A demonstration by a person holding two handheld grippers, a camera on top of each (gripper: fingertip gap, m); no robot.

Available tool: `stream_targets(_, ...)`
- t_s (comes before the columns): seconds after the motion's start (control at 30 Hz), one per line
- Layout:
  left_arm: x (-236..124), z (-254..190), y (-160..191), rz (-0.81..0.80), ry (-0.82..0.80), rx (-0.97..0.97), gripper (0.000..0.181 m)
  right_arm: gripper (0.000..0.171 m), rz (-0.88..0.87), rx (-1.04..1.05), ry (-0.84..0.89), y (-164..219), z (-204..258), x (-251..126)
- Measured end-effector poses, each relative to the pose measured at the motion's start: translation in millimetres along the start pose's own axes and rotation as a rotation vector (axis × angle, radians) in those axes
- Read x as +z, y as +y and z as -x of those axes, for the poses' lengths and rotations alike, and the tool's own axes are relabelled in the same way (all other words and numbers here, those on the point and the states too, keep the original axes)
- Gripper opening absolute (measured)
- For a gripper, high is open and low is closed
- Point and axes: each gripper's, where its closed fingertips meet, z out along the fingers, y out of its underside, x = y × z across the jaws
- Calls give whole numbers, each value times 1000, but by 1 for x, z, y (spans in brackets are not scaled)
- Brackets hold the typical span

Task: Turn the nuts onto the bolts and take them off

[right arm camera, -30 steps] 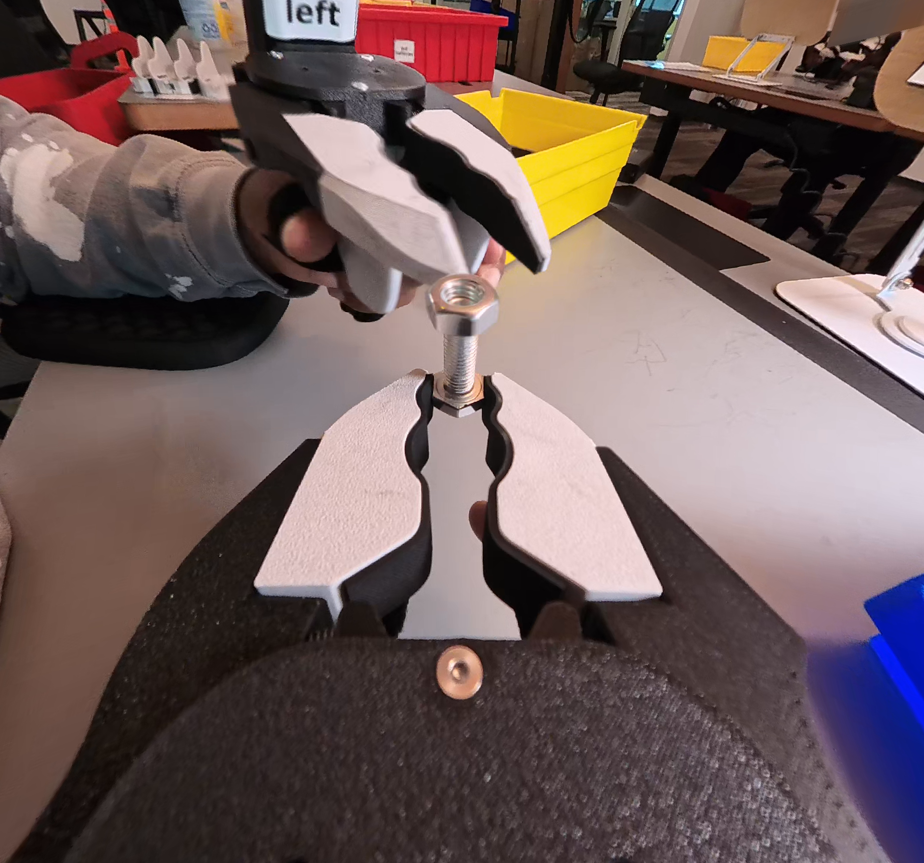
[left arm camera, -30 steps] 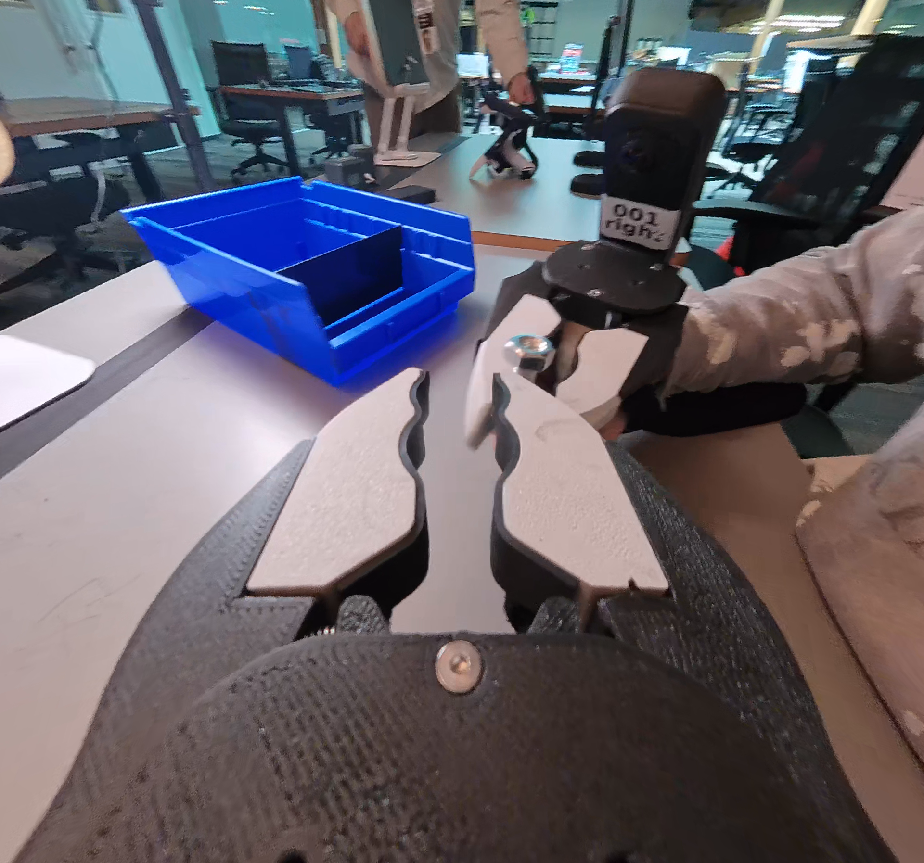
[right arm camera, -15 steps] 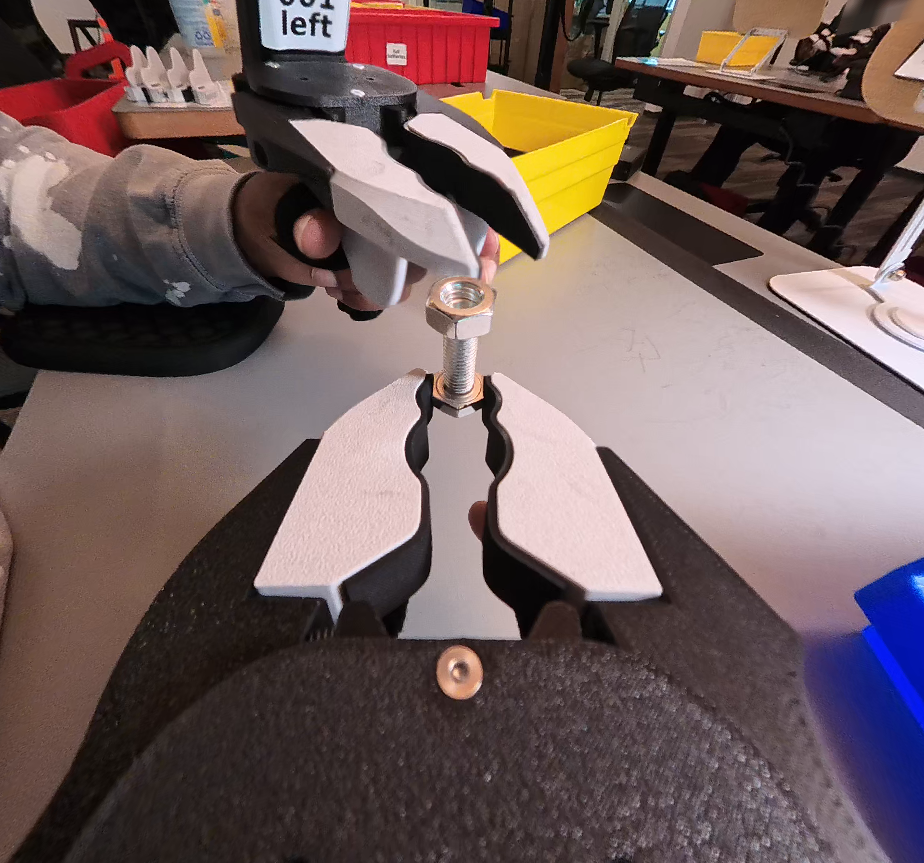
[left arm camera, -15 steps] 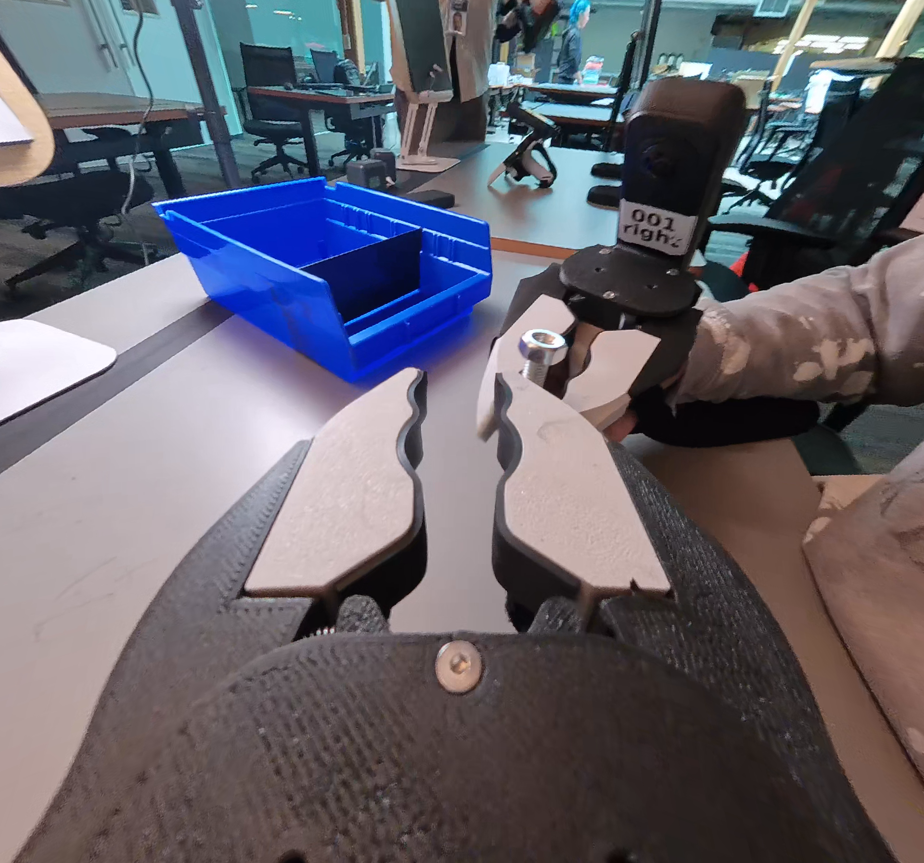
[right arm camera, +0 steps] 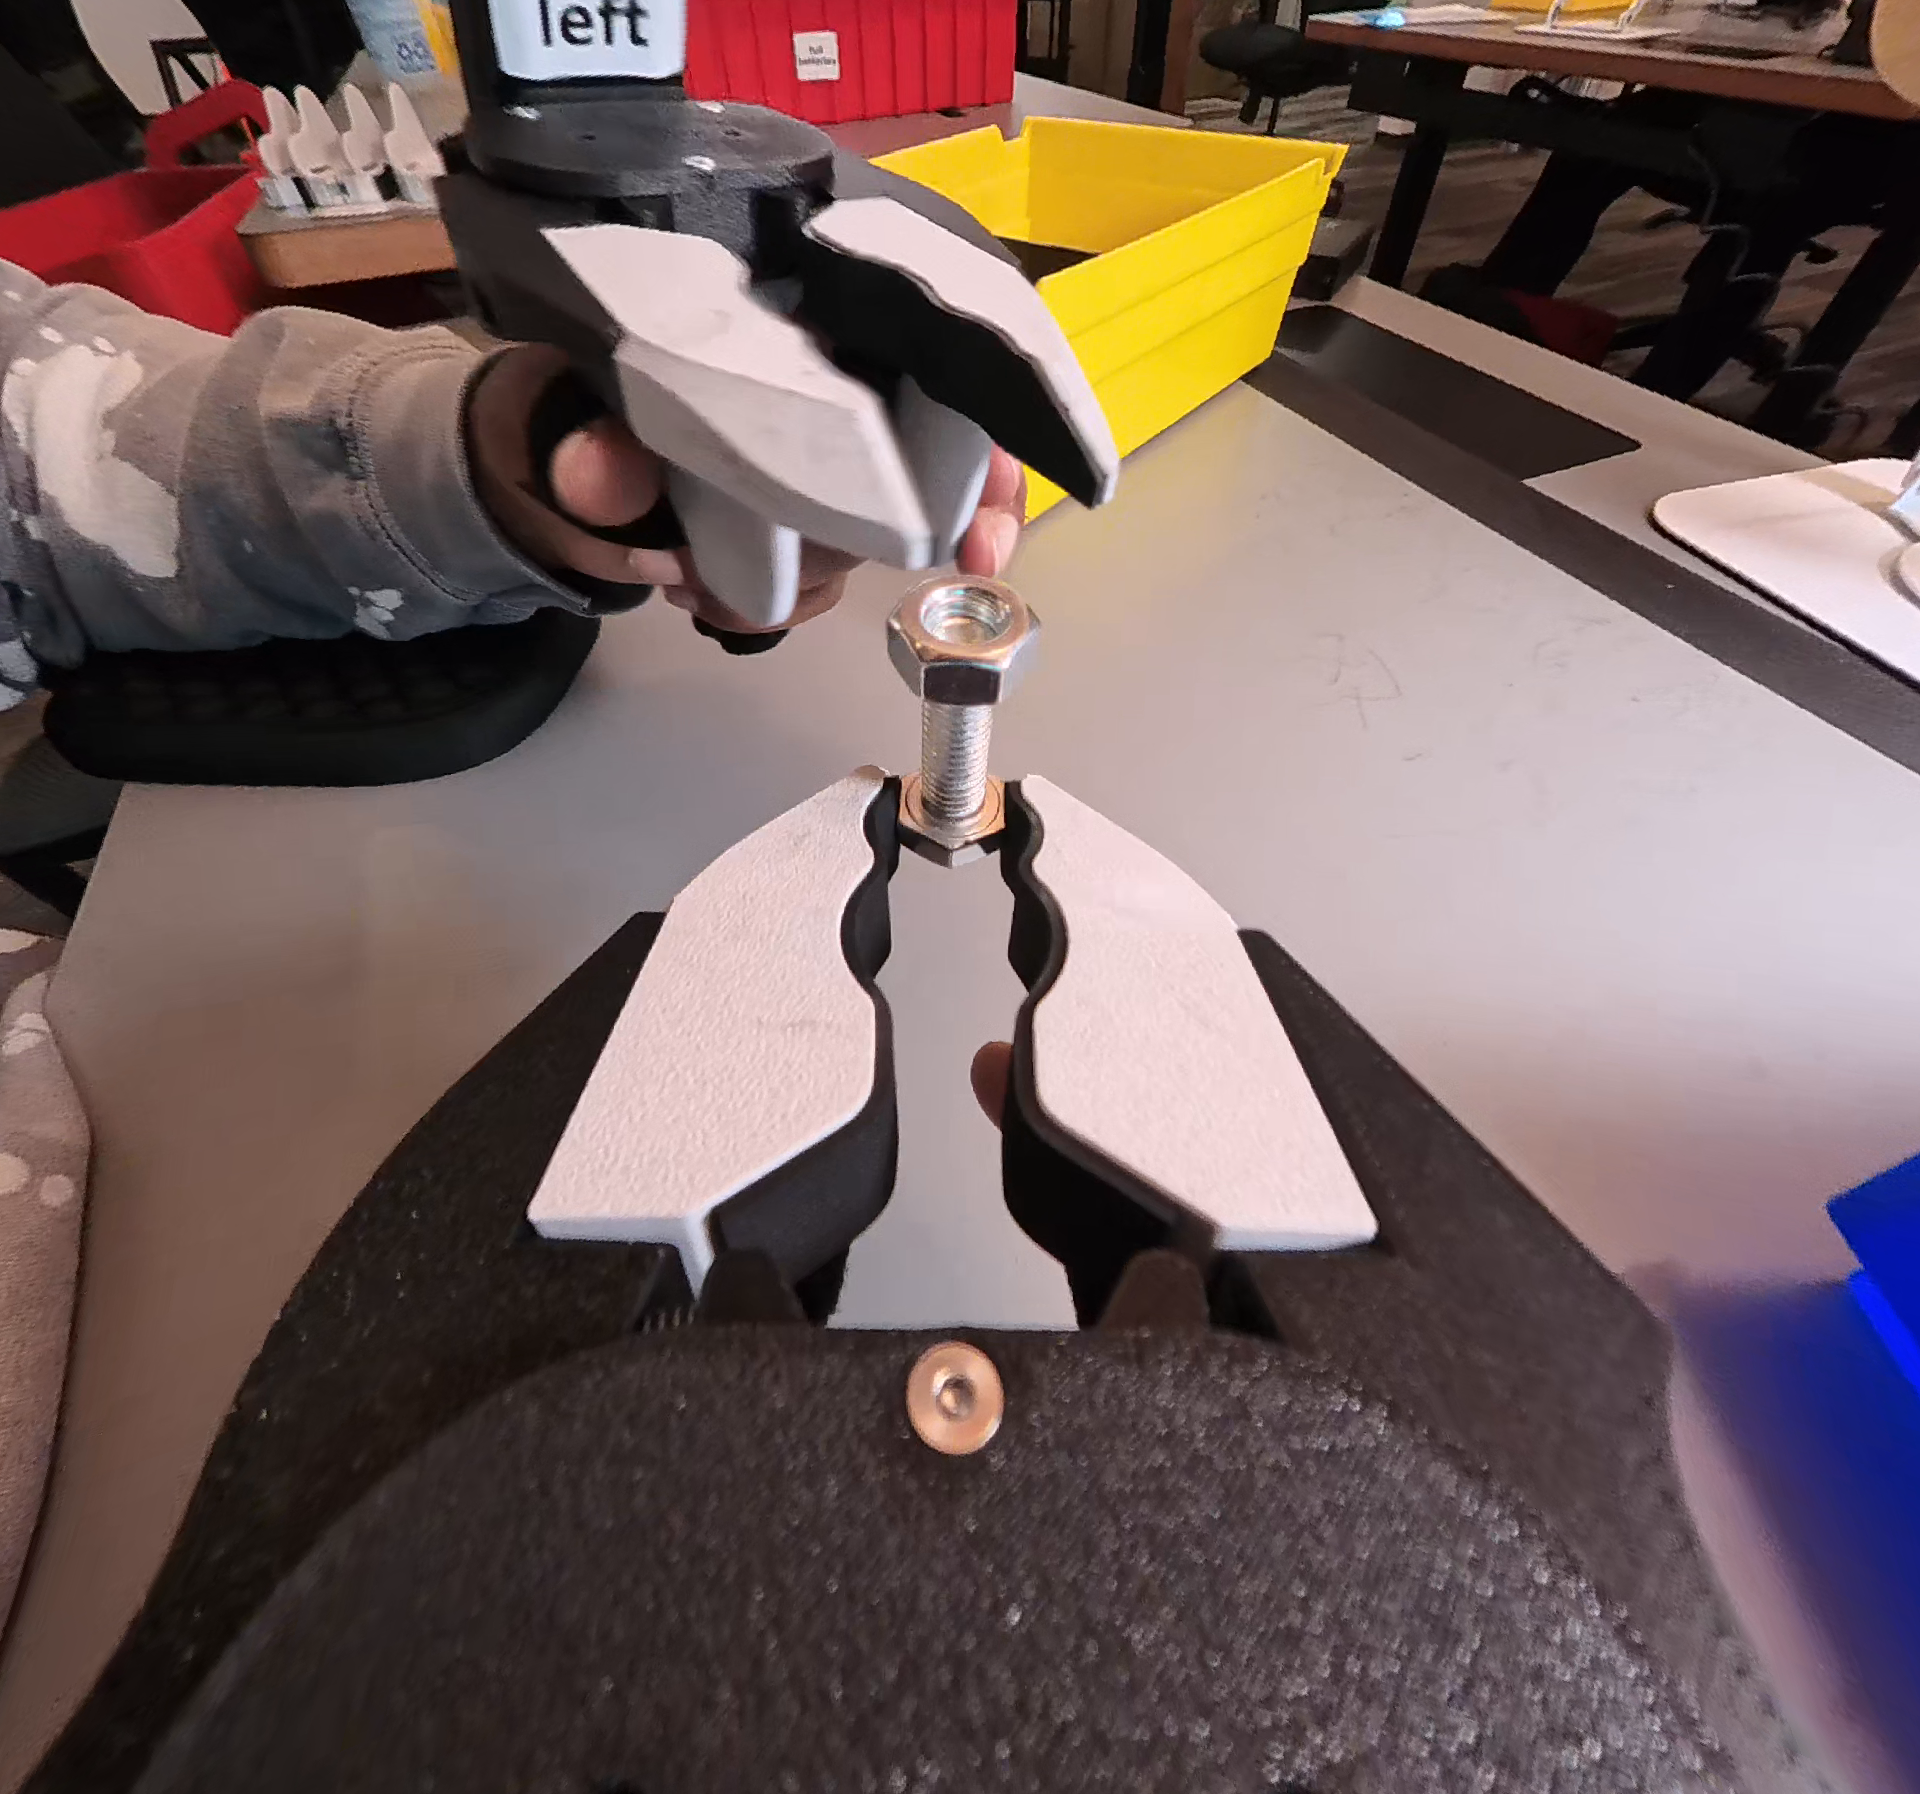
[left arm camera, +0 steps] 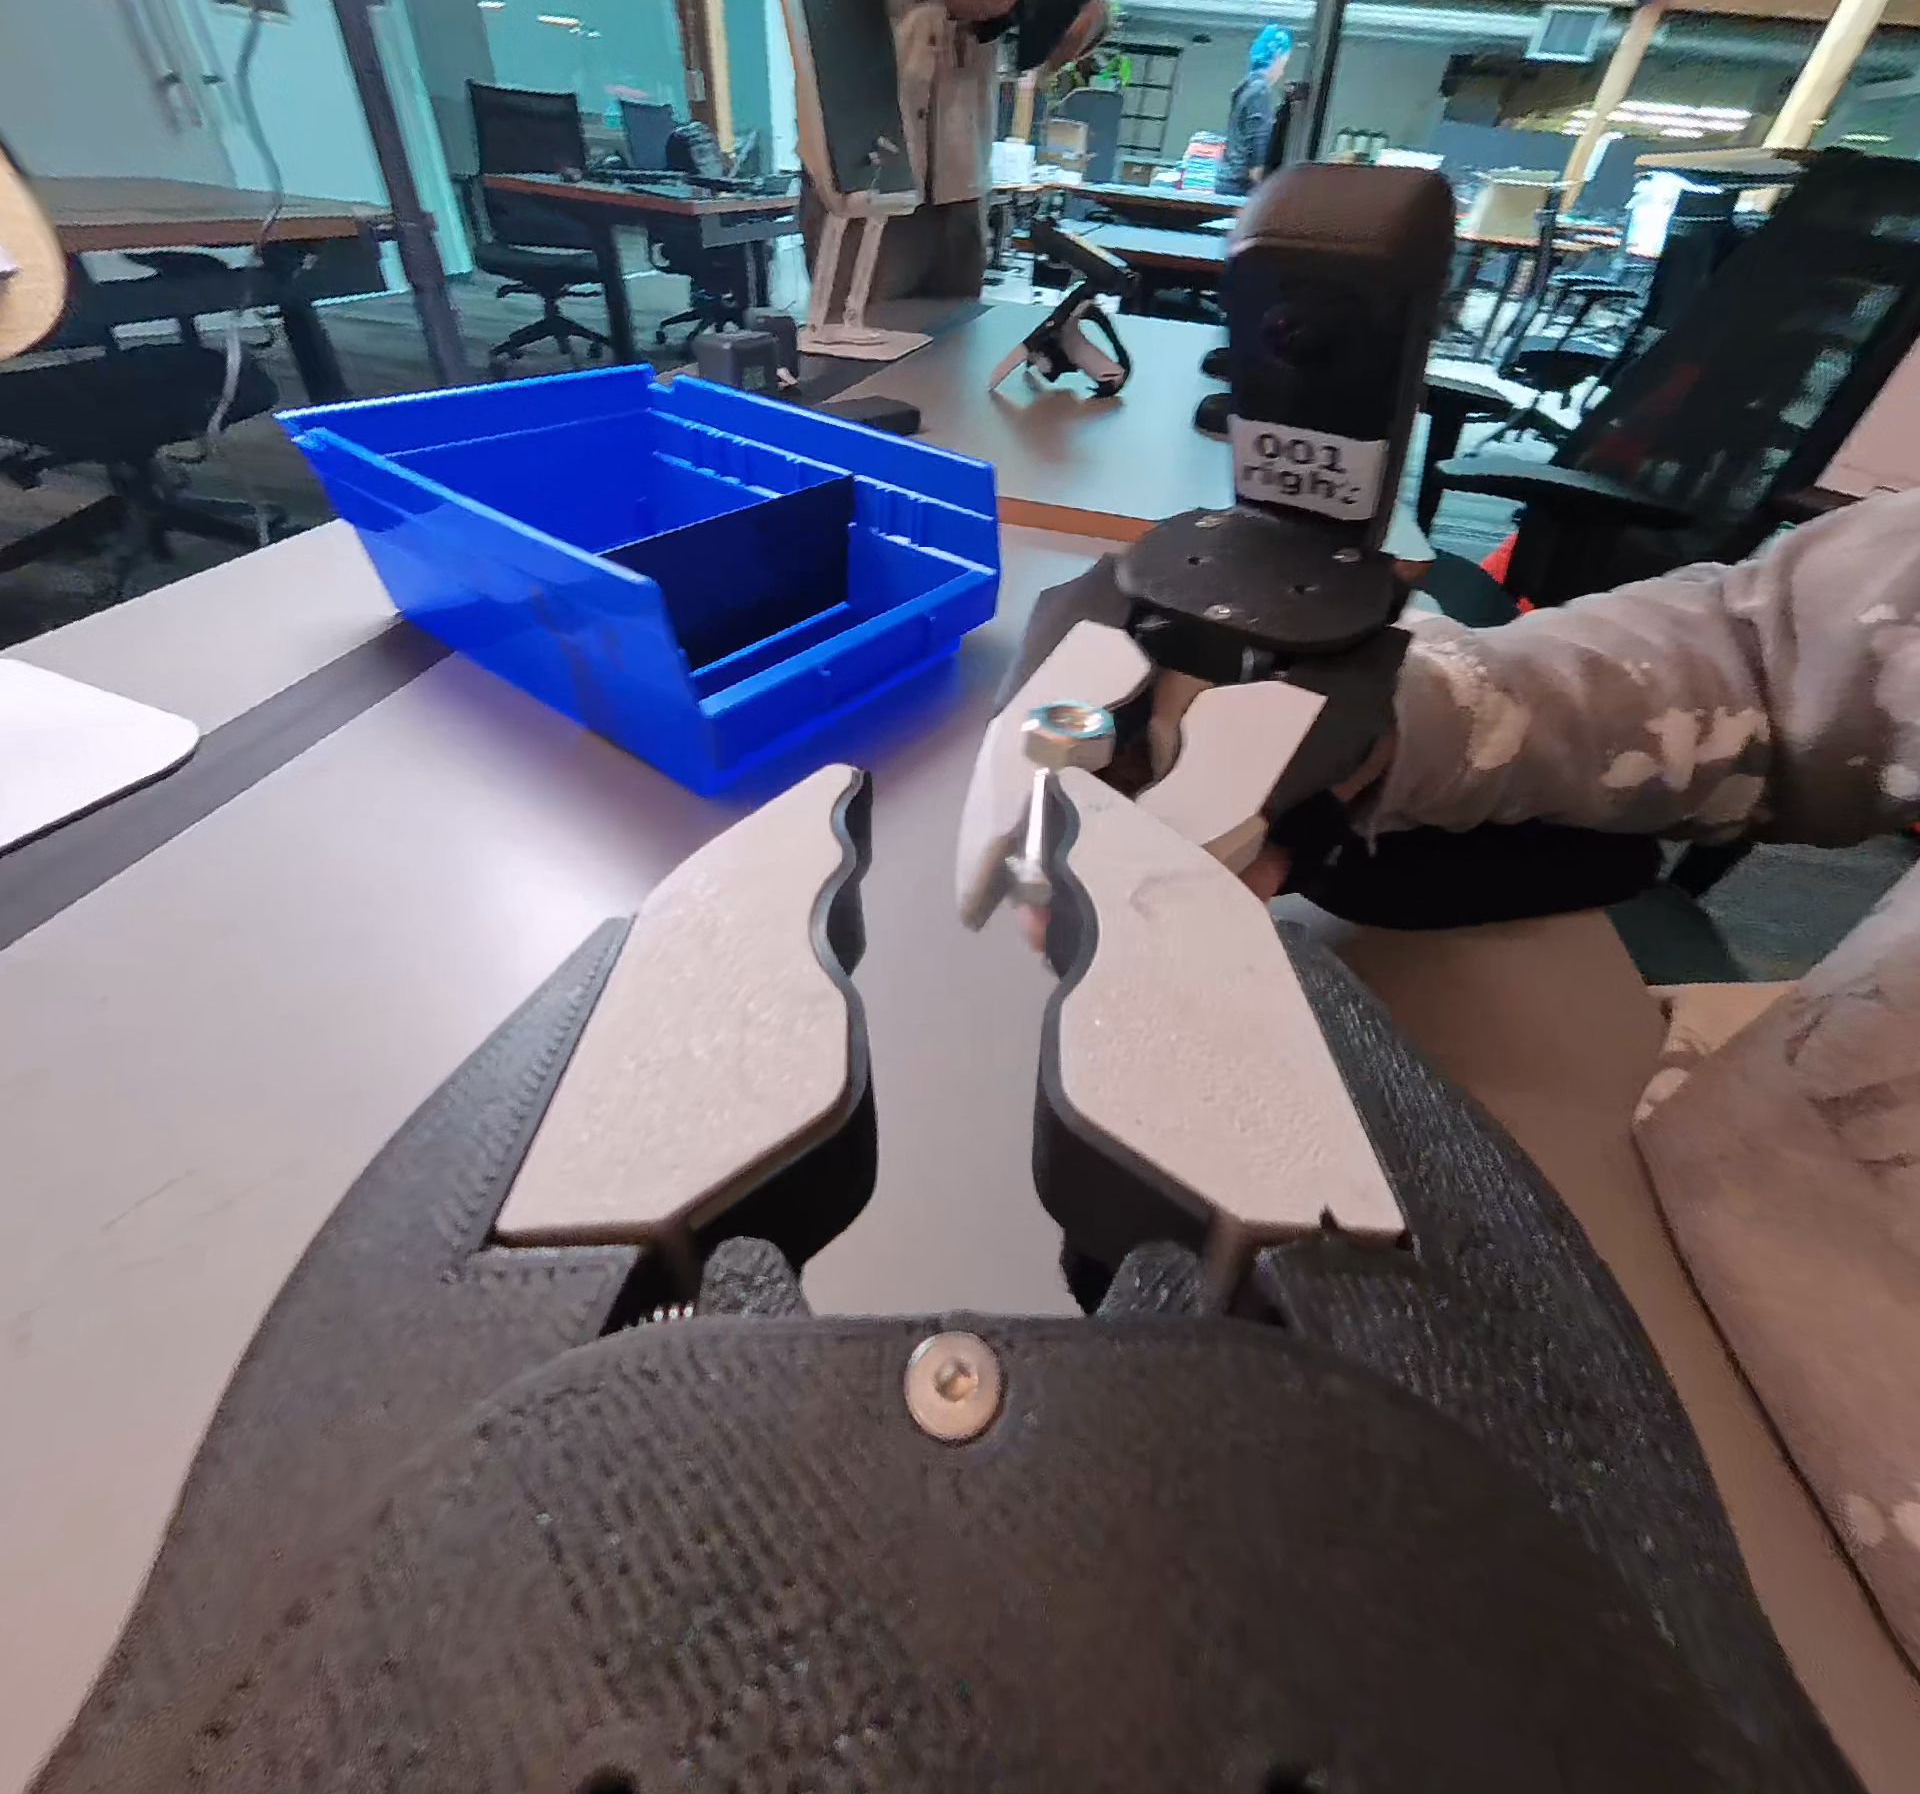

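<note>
A silver bolt [right arm camera: 951, 757] stands upright, and my right gripper [right arm camera: 951, 814] is shut on its head at the bottom. A hex nut [right arm camera: 961, 648] sits at the top of the threads. My left gripper [right arm camera: 1003, 518] hangs open and empty just behind and above the nut, not touching it. In the left wrist view my left gripper [left arm camera: 956, 799] is open. The bolt [left arm camera: 1034, 835] and nut [left arm camera: 1068, 736] stand just past its right fingertip [left arm camera: 1081, 809], held by the right gripper [left arm camera: 1023, 882].
A grey table [right arm camera: 1351, 705] carries a blue divided bin [left arm camera: 665, 539] at the far left and a yellow bin [right arm camera: 1132, 238] behind the left gripper. A red bin [right arm camera: 852, 19], white pads [right arm camera: 1797, 549] and a standing person [left arm camera: 935, 82] lie farther off. Spacing between my two grippers at the tips: around 5 centimetres.
My left gripper has shifted slightly, so the bolt's shaft now shows beside its right fingertip. Its jaws stay open. The right gripper holds the bolt still.
</note>
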Motion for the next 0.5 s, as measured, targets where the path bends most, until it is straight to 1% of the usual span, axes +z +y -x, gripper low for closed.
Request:
stream_targets(0.1,8,-14,-1,5,44,8,36,18,30,6,3,4,0,3)
stream_targets(0.17,11,-10,4,40,16,30,36,18,29,-2,-5,3,3,4)
stream_targets(0.23,7,-2,4,42,-3,9,32,18,26,0,3,2,0,2)
stream_targets(0.27,3,8,5,47,-56,7,23,18,13,5,-2,0,-1,0)
stream_targets(0.3,0,15,7,54,-84,18,23,18,0,12,-1,-3,-2,-2)
stream_targets(0.4,-3,9,2,16,-40,-14,27,18,-10,5,13,-7,-5,-4)
stream_targets(0.5,3,-7,-4,-4,19,1,34,19,-1,12,16,-5,-5,-2)
